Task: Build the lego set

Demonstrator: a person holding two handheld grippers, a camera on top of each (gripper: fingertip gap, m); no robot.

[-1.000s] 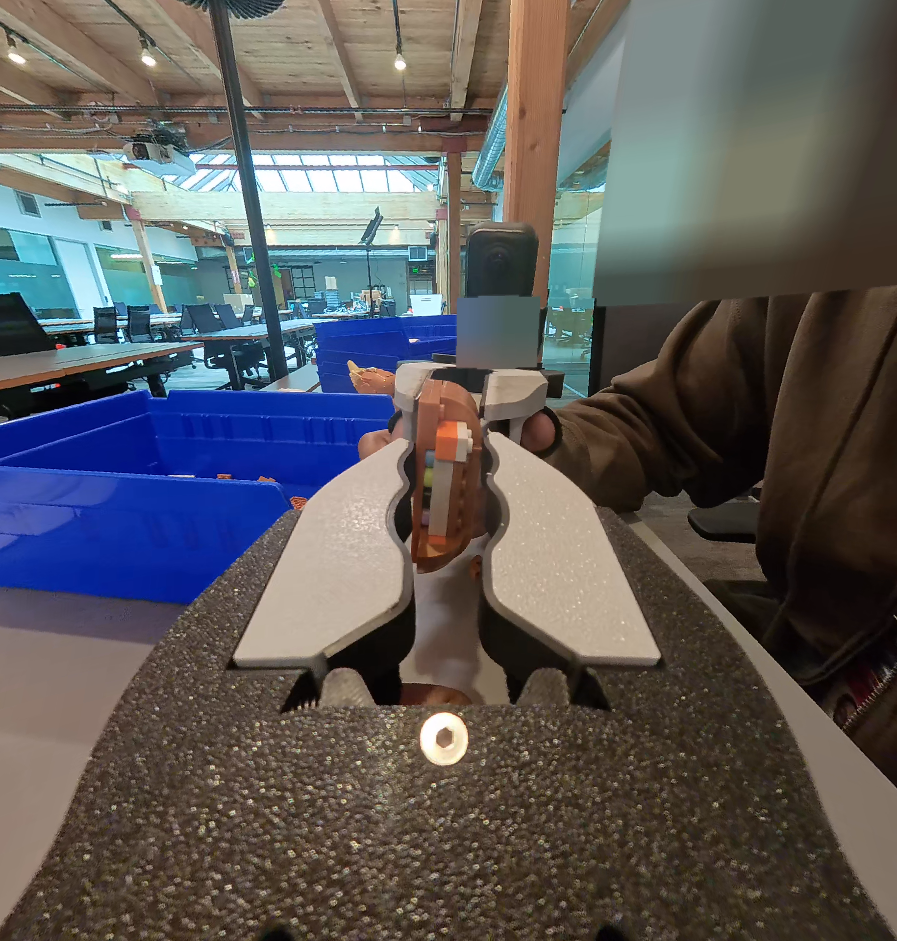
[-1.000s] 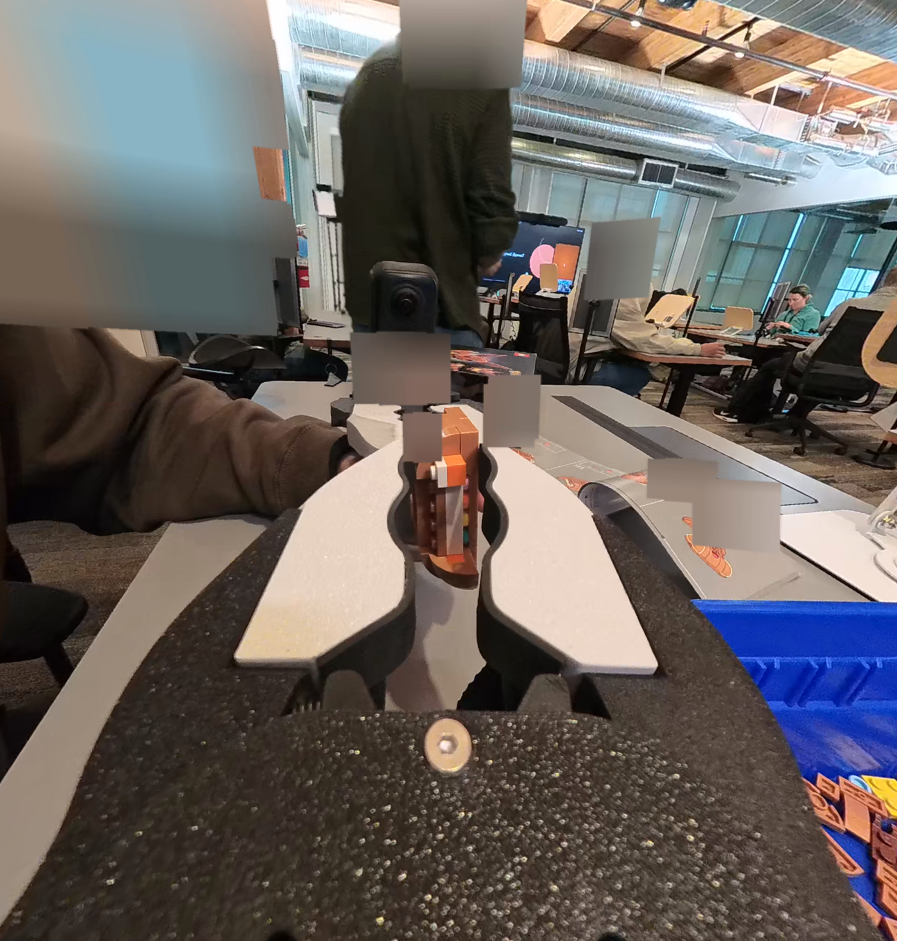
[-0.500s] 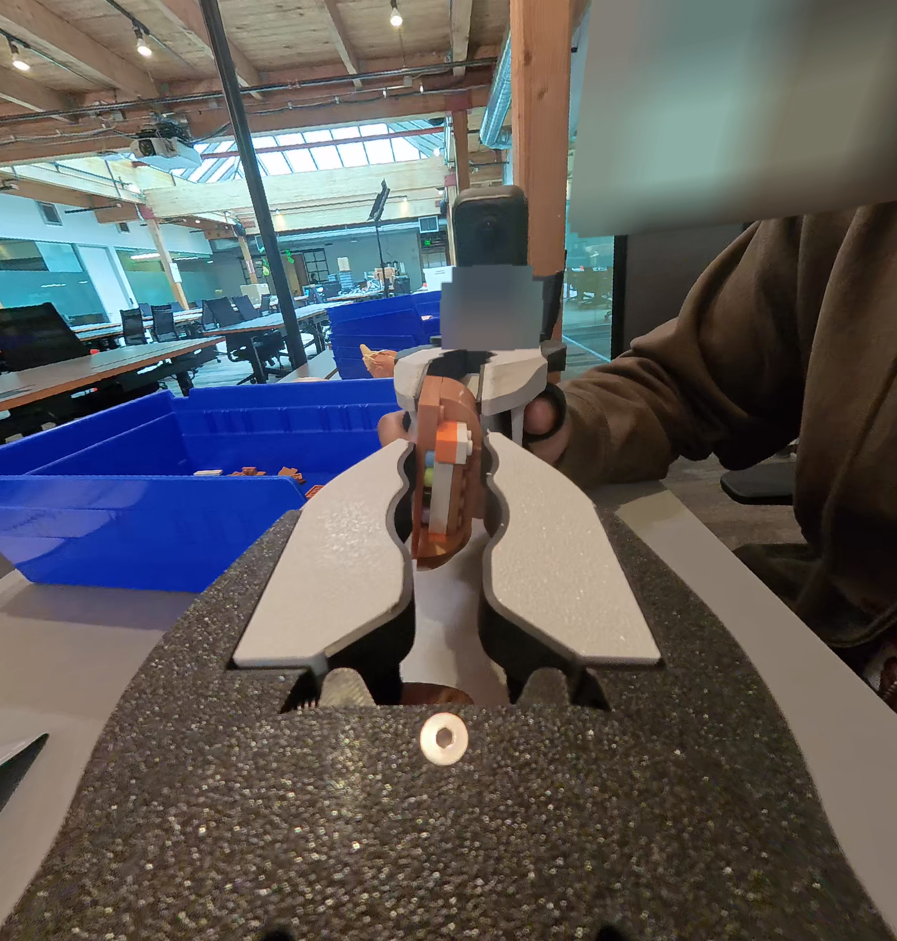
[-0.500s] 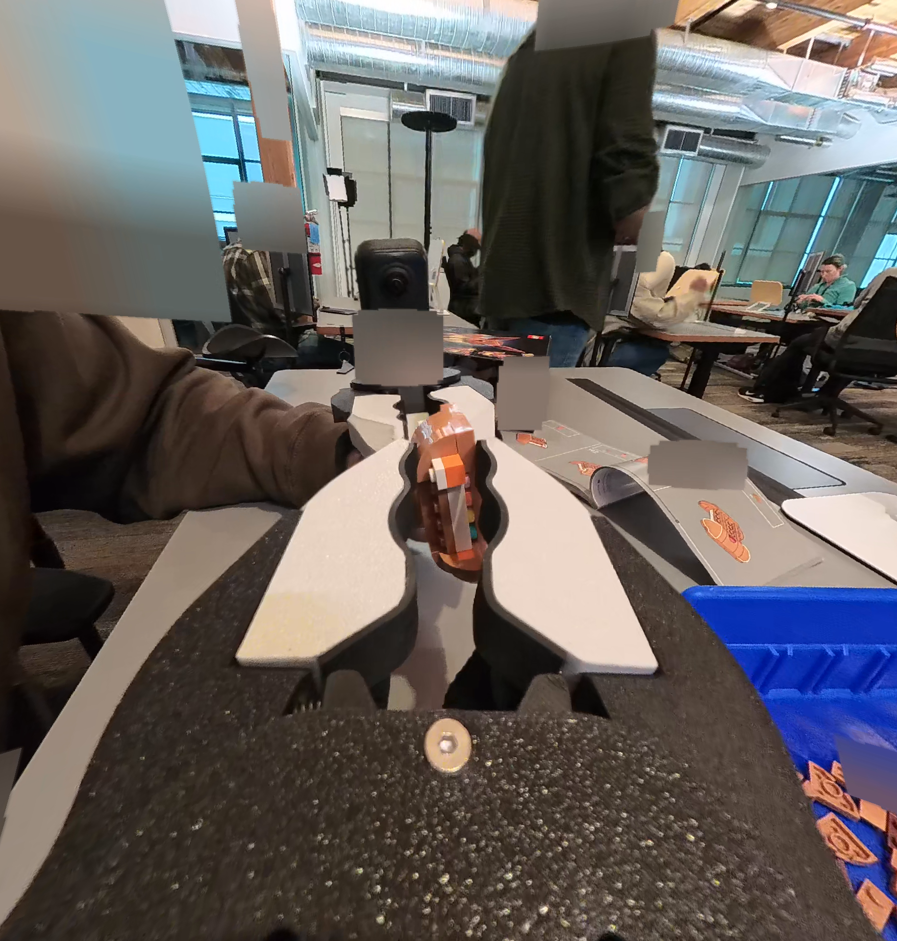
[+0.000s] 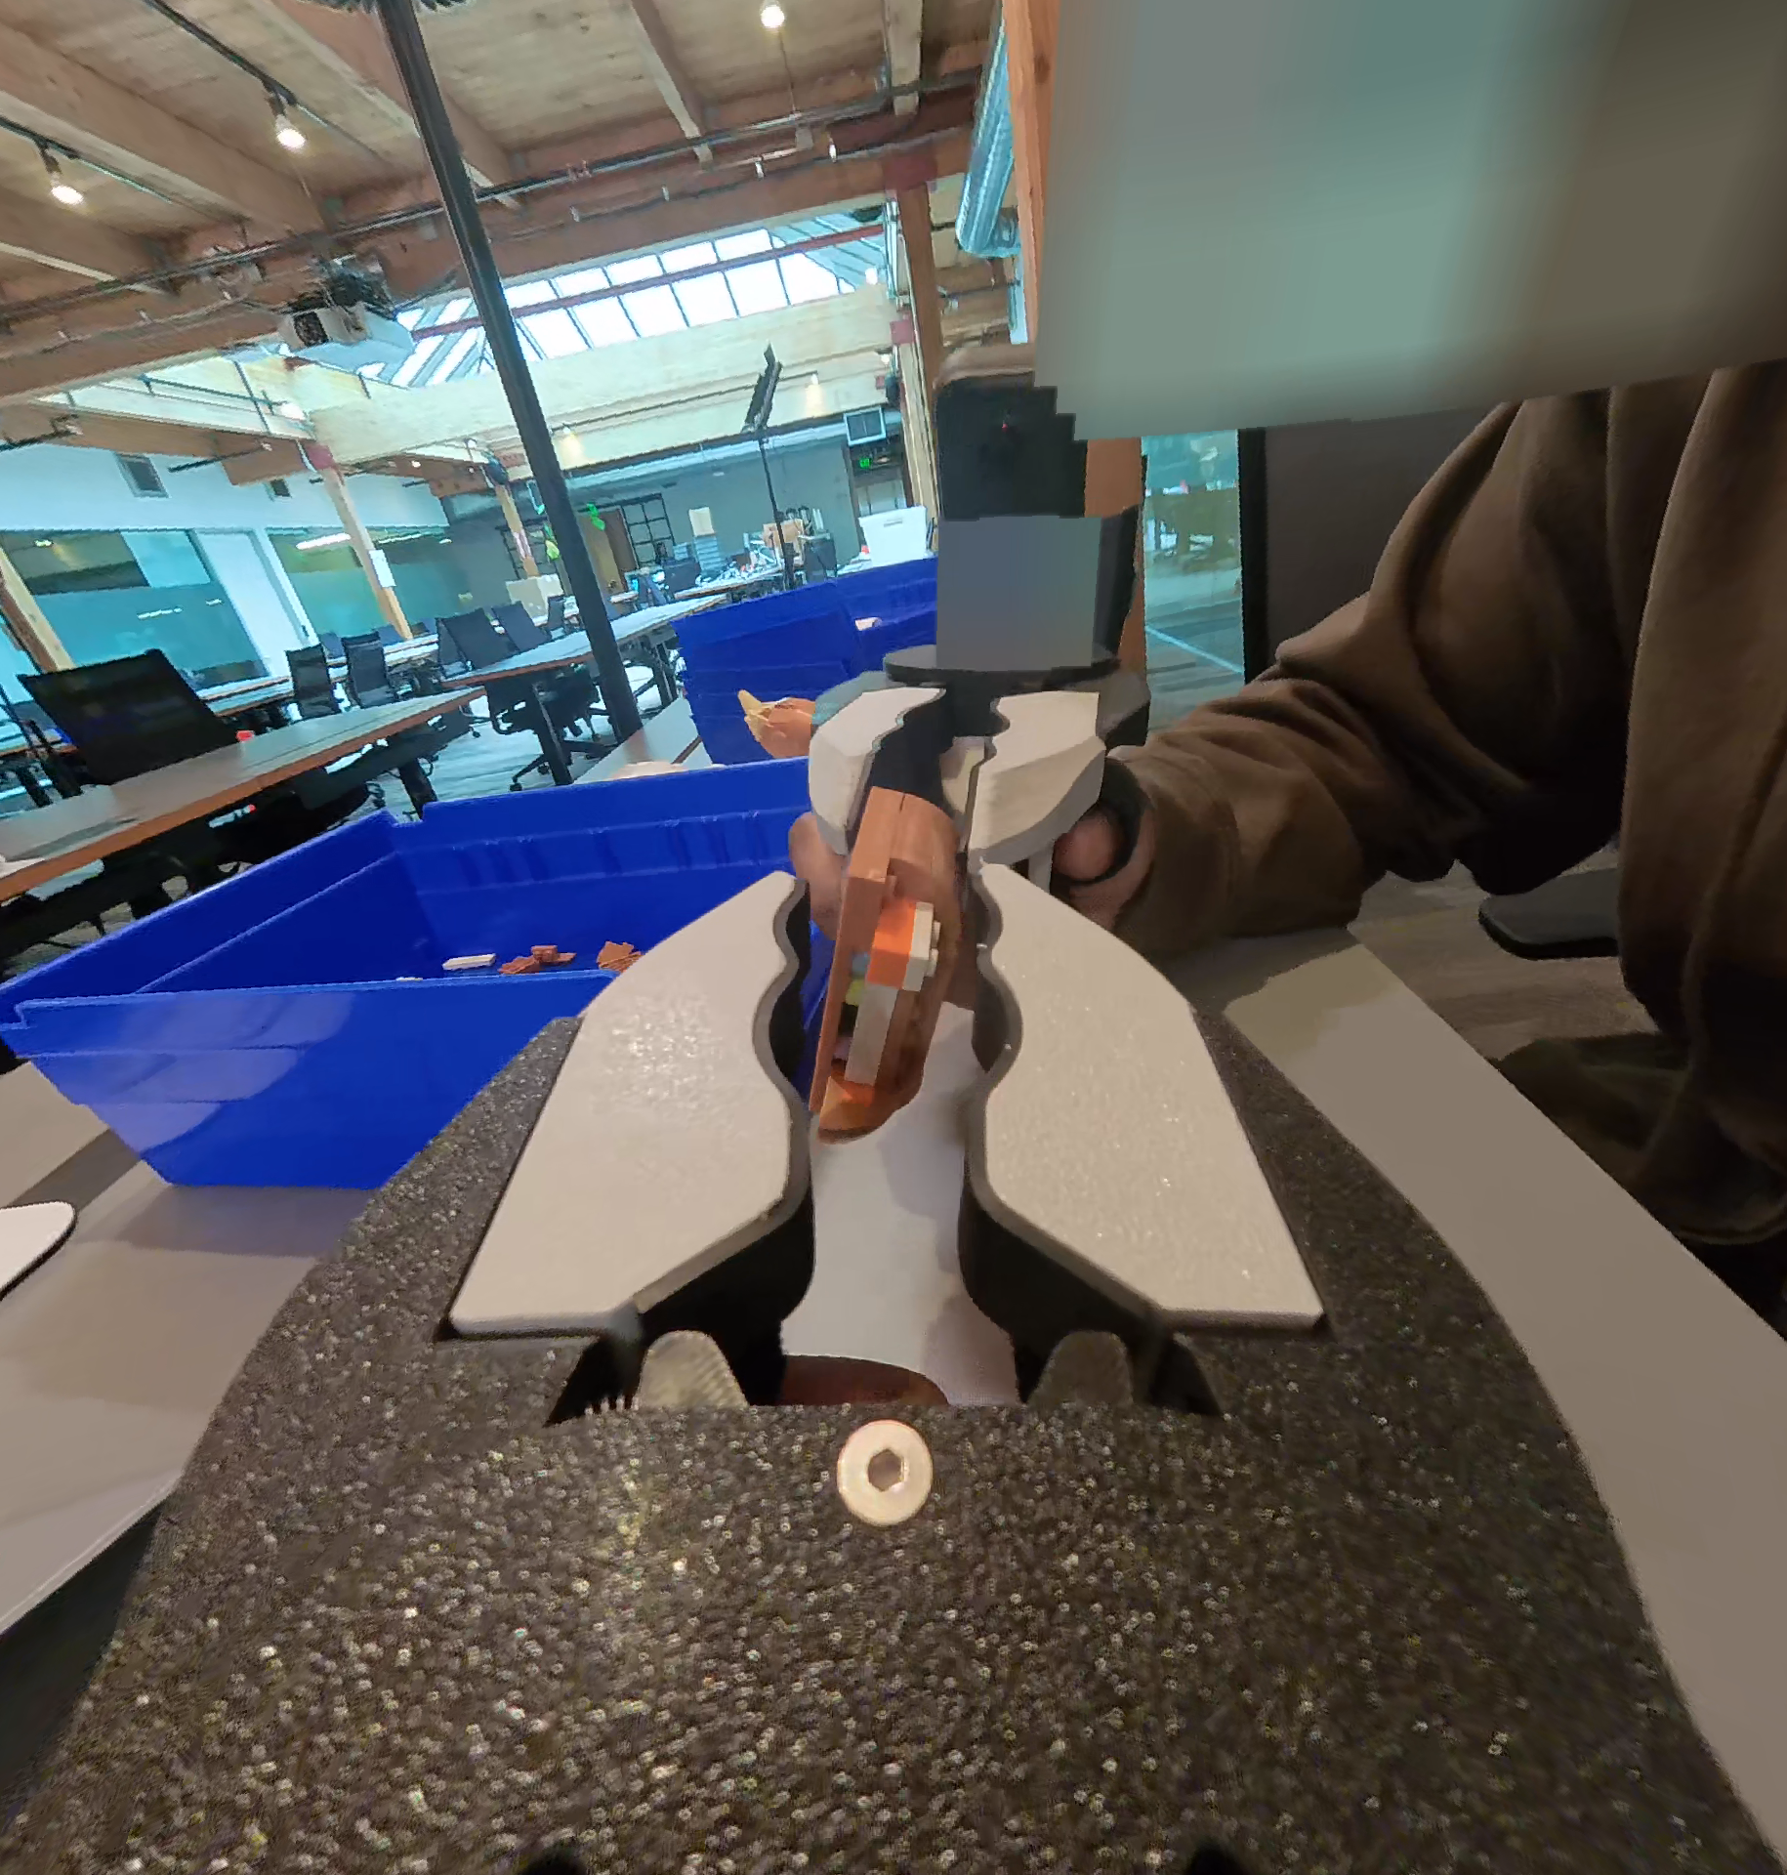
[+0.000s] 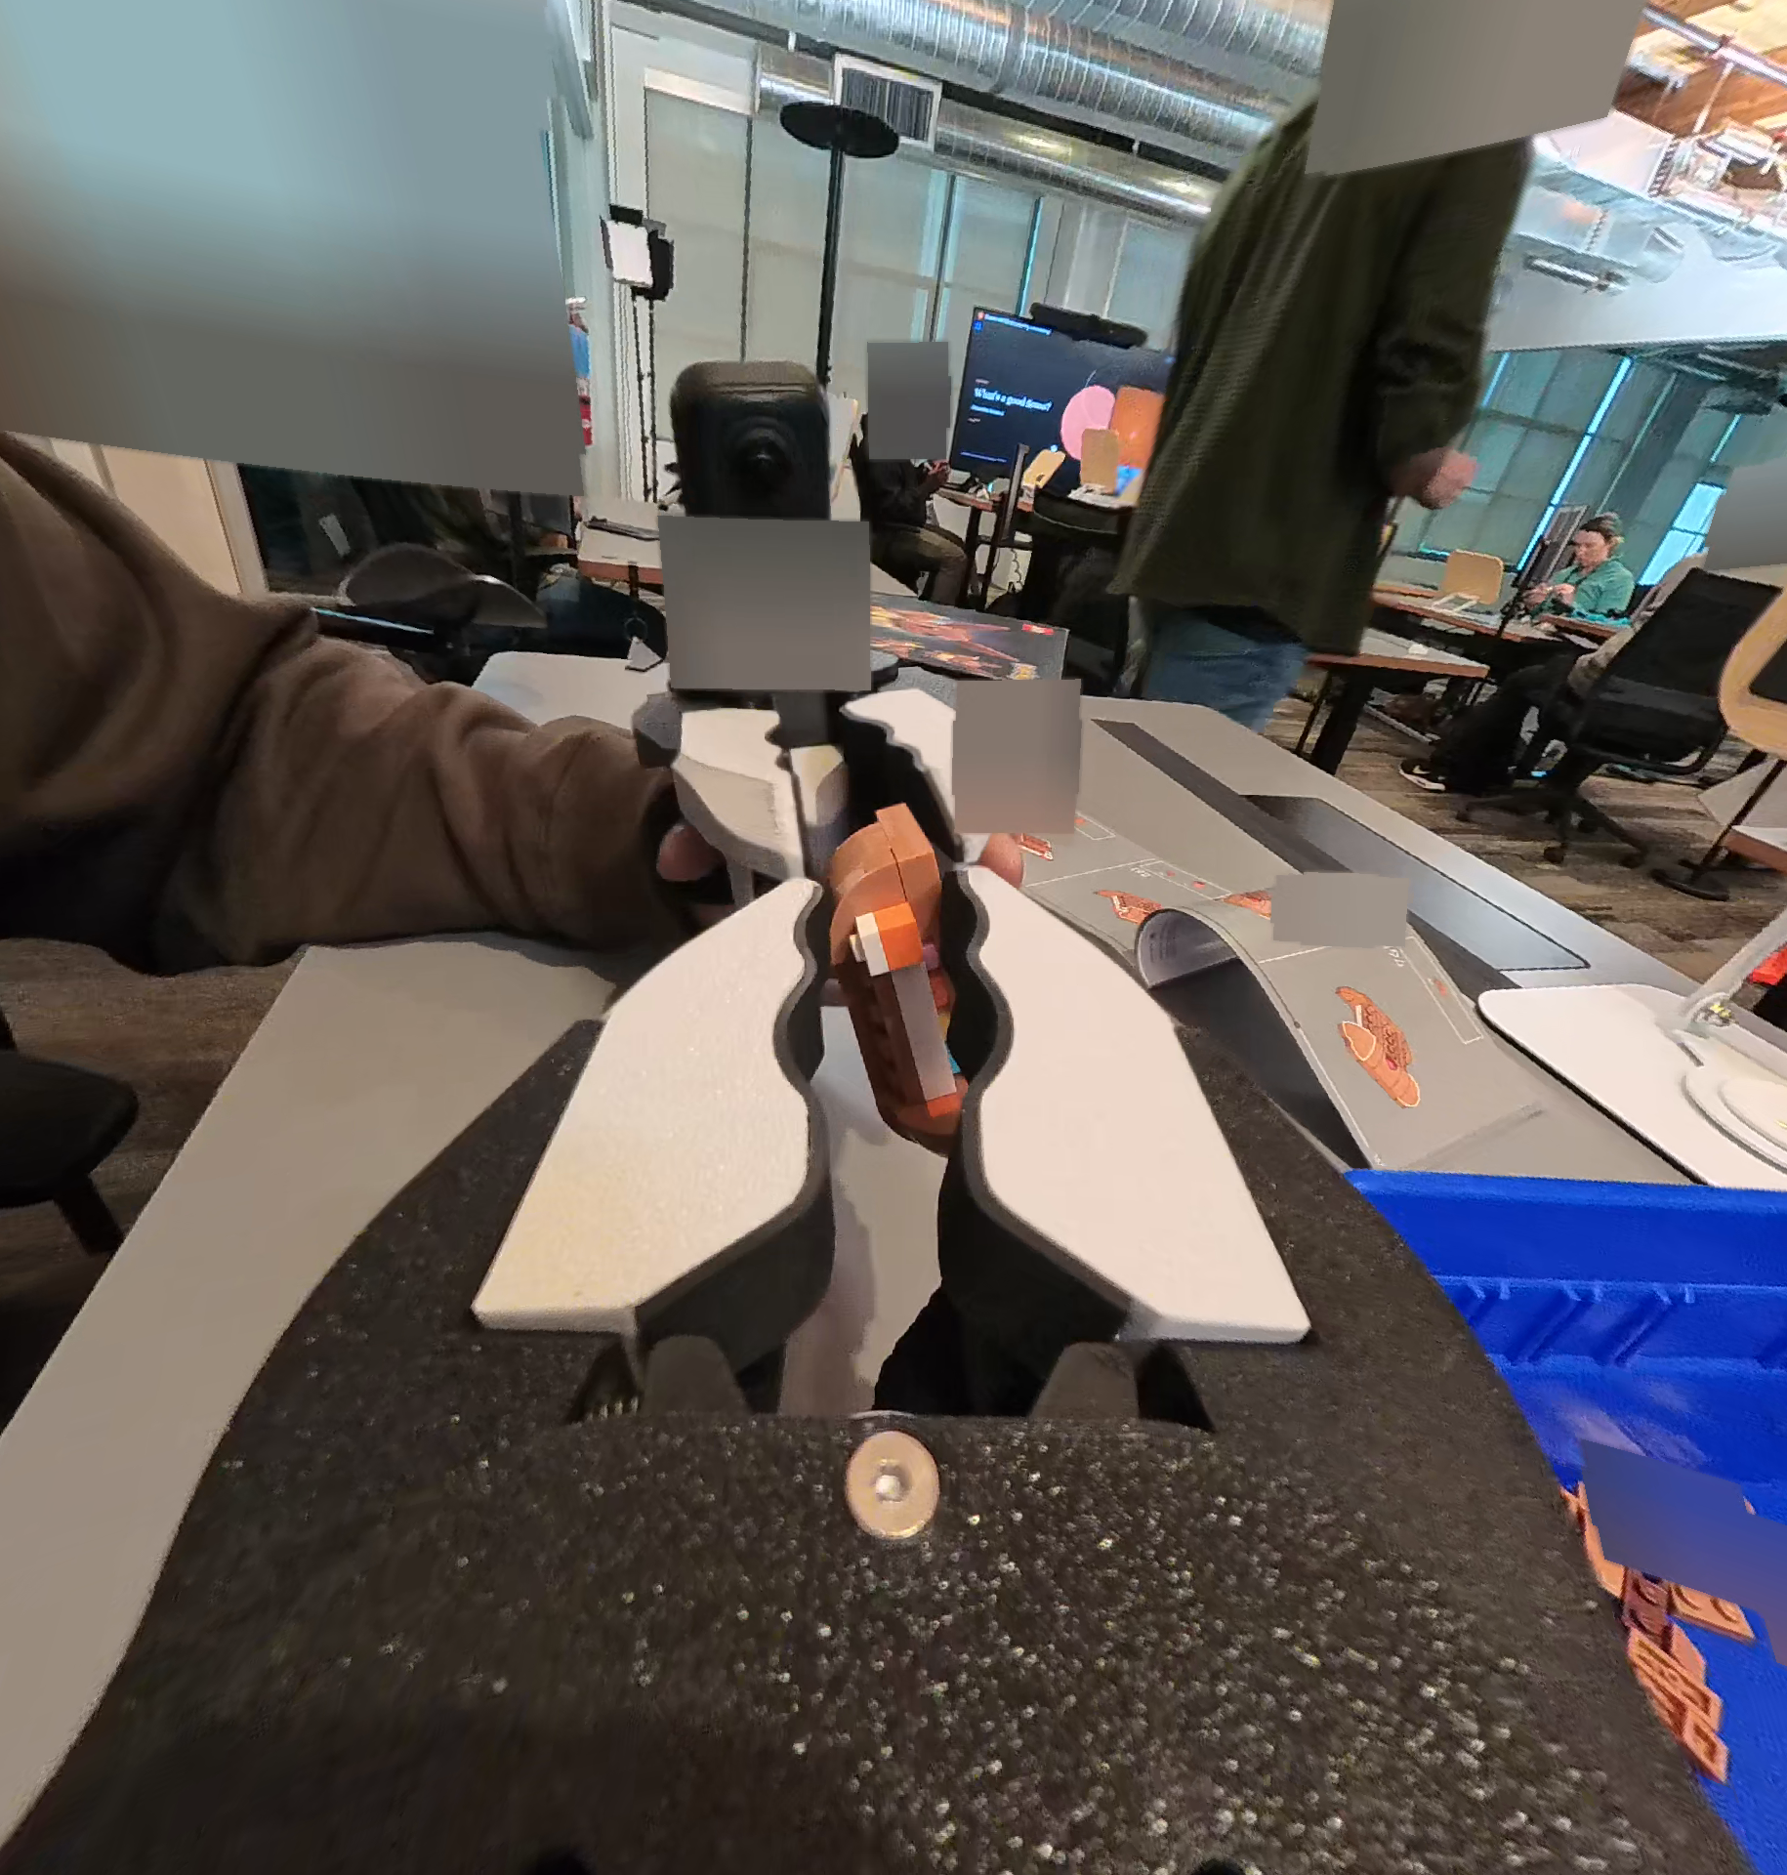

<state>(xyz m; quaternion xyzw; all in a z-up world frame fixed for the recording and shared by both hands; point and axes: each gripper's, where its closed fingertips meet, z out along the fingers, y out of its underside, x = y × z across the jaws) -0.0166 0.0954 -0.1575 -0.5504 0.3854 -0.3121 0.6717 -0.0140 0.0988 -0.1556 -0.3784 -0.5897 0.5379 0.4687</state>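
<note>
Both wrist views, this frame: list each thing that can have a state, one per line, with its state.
Lego build: held off the table, tilted, between both grippers.
Left gripper: shut on the lego build.
Right gripper: shut on the lego build.
Blue bin: open-topped, a few loose pieces inside.
Instruction booklet: lying open on the table, one page curled up.
Monitor: on, in the background.

Blue bin (image 5: 291,1045) blocks left; booklet (image 6: 1305,1004) beside; grey tabletop (image 5: 1376,1096) free.
</note>
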